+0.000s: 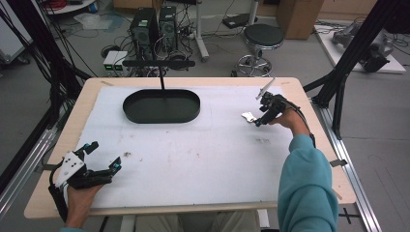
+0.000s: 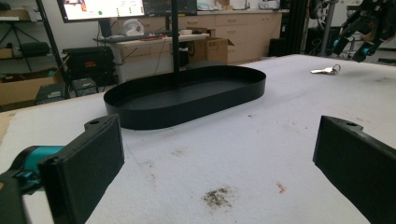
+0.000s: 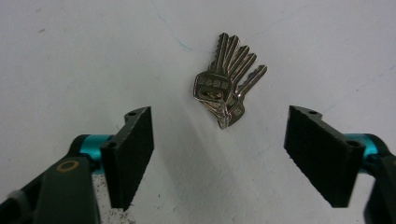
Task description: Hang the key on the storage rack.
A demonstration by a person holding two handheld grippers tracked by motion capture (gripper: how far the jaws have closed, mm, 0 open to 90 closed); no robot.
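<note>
Left gripper [image 1: 104, 155] sits at the near-left corner of the table [image 1: 58, 145], jaws spread wide, nothing between them. Idle. In its own view the pads frame bare white mat [image 2: 261, 140] with a dark smudge [image 2: 217, 197] just ahead, and the black oval tray [image 2: 187, 100] beyond.

Tray is empty, far-left of centre on the mat, a thin black post rising at its middle. My guess is that it is the drop target.

Bunch of keys [image 3: 226, 91] lies flat on the mat at the right side, well apart from the tray. Several silver keys on one ring, blades fanned away from the camera.

Right gripper [image 3: 219, 154] hangs just above and short of the keys, jaws apart, pads touching nothing. The keys are ahead of the pads, not between them.

For the pick:
- advance until the key heads and ring sit between the pads, not the blades
- get the pad tips down to mat level; the bunch is thin and flat, so a high close will skim over it
- close across the stacked heads, where it is thickest
- lift slow; loose keys will swing on the ring

Writing: the top key head has embossed marks, too small to read. The monitor [image 2: 100, 8] behind the table shows text, also illegible. No brands legible.
</note>
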